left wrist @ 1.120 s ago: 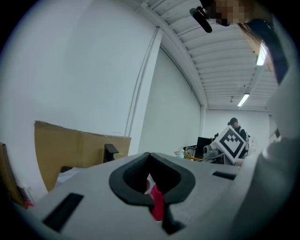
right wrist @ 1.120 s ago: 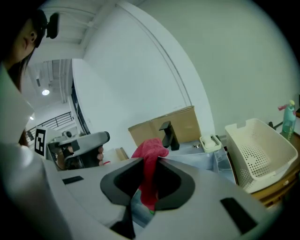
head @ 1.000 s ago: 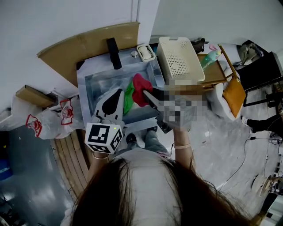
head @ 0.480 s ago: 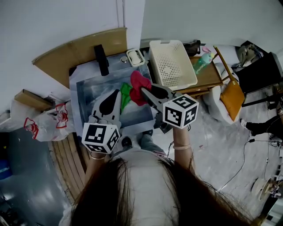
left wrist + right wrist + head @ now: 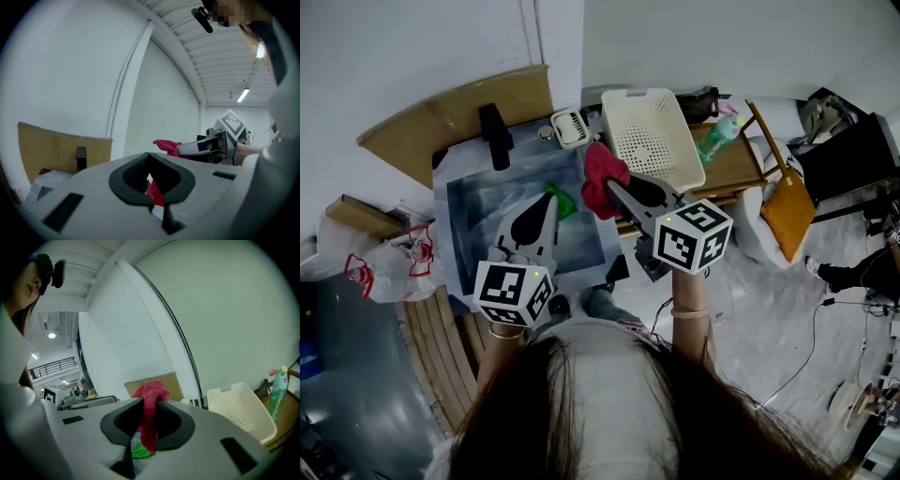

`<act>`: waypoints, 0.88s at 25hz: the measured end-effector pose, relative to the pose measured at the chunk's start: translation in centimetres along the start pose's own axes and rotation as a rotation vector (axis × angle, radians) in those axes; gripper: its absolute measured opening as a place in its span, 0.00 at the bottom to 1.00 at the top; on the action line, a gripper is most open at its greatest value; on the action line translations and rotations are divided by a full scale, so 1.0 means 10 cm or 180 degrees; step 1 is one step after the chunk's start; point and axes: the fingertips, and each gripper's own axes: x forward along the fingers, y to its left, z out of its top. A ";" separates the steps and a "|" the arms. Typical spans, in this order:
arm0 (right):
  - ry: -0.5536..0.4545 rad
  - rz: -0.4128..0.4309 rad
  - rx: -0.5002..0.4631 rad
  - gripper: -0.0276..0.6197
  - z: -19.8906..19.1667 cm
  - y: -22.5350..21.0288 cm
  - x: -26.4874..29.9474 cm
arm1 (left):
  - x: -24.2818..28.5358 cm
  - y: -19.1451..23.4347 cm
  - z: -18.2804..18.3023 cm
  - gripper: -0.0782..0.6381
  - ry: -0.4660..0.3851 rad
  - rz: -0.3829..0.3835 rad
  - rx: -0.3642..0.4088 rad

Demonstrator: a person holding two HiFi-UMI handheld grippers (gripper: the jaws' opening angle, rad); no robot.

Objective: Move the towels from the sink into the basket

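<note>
Now the right gripper [image 5: 612, 187] is pinching the red towel [image 5: 602, 172] between nearly closed jaws, dangling it over the right edge of the sink [image 5: 473, 211], just beside the white basket [image 5: 652, 131]. Meanwhile the left gripper [image 5: 550, 197] is hovering over the sink, jaws together and empty, near the green towel [image 5: 562, 202].

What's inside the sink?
A green towel lies in the sink; the left gripper hides part of the sink floor. The red towel hangs clamped in the right gripper.

Dim, cool light — fisheye-warped edges
</note>
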 end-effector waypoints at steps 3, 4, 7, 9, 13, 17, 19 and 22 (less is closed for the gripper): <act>-0.0027 -0.0034 -0.0010 0.17 0.04 -0.12 -0.07 | 0.09 -0.08 -0.01 0.11 0.0006 -0.0025 0.0007; -0.0031 -0.0048 -0.0016 0.17 0.06 -0.17 -0.10 | 0.13 -0.11 -0.02 0.11 0.0008 -0.0035 0.0012; -0.0043 -0.0082 -0.0050 0.17 0.13 -0.30 -0.17 | 0.25 -0.19 0.00 0.11 0.0006 -0.0059 0.0020; -0.0051 -0.0096 -0.0084 0.17 0.18 -0.38 -0.22 | 0.33 -0.25 0.00 0.11 0.0002 -0.0070 0.0023; -0.0052 -0.0136 -0.0143 0.17 0.26 -0.57 -0.29 | 0.48 -0.35 -0.01 0.11 0.0006 -0.0083 0.0040; -0.0026 -0.0192 -0.0209 0.17 0.31 -0.80 -0.34 | 0.63 -0.45 -0.02 0.11 0.0006 -0.0099 0.0042; 0.0014 -0.0224 -0.0263 0.17 0.32 -0.91 -0.35 | 0.68 -0.49 -0.03 0.11 0.0010 -0.0106 0.0045; 0.0075 -0.0270 -0.0346 0.17 0.30 -1.06 -0.37 | 0.75 -0.55 -0.06 0.11 0.0019 -0.0115 0.0051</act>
